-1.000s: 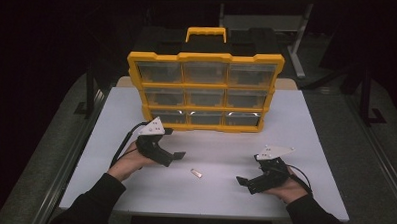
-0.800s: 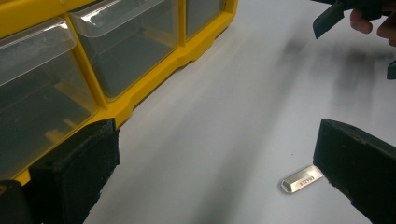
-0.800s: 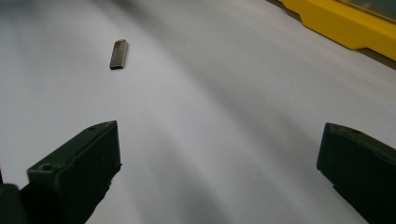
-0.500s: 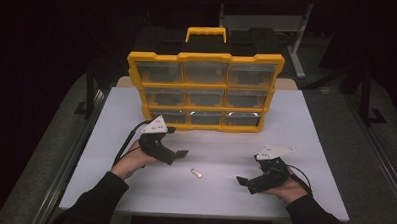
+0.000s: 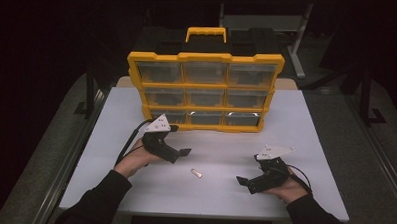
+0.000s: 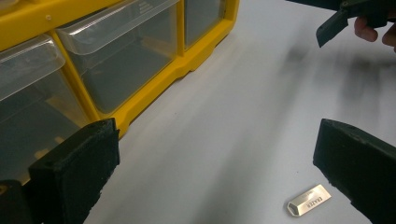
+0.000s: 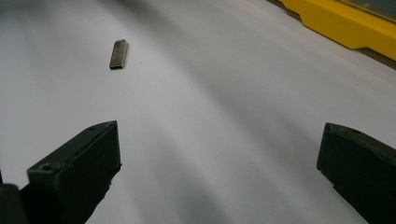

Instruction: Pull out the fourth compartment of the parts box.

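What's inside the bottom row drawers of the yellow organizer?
Through the clear fronts of the yellow organizer, the bottom drawers look empty in the left gripper view; the back corners are hidden by glare and the frame.

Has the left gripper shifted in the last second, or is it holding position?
Yes. In the high view the left gripper has moved slightly right, closer to the small metal piece, which lies where it did on the white table.

A drawer cabinet (image 5: pixel 205 89) is set at the back of the table (image 5: pixel 316 126), its drawers turned toward the near edge. A small metal stick (image 5: pixel 197 173) is laid flat on the table in front of it, well apart from it. The left gripper (image 5: pixel 181 152) is placed just left of the stick, the right gripper (image 5: pixel 245 182) farther off to its right, both near the front edge
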A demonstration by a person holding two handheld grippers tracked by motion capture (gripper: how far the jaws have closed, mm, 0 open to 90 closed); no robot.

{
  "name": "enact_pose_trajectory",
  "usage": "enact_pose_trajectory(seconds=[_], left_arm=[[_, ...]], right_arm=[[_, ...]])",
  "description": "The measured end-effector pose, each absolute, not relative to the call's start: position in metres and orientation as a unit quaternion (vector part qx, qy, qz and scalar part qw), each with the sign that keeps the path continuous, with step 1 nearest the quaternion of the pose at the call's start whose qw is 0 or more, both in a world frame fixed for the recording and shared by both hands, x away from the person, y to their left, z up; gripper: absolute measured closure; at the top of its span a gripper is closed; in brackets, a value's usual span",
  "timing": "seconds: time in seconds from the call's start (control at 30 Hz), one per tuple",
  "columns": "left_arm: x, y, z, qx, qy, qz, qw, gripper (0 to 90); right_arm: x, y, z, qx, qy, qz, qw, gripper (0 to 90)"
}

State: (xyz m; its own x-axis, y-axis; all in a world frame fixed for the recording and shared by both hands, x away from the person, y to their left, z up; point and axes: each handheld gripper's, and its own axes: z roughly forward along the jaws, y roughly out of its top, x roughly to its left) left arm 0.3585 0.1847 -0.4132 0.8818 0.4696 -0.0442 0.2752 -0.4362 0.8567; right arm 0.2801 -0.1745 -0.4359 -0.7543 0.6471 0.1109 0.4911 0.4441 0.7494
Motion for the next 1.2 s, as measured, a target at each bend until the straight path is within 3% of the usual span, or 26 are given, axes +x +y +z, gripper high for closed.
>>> enact_pose_trajectory(seconds=[1.2], left_arm=[[0.373,0.160,-0.417,0.836,0.219,0.105,0.492,0.1]], right_arm=[[0.280,-0.175,-0.436,0.337,0.844,0.405,0.096,0.0]])
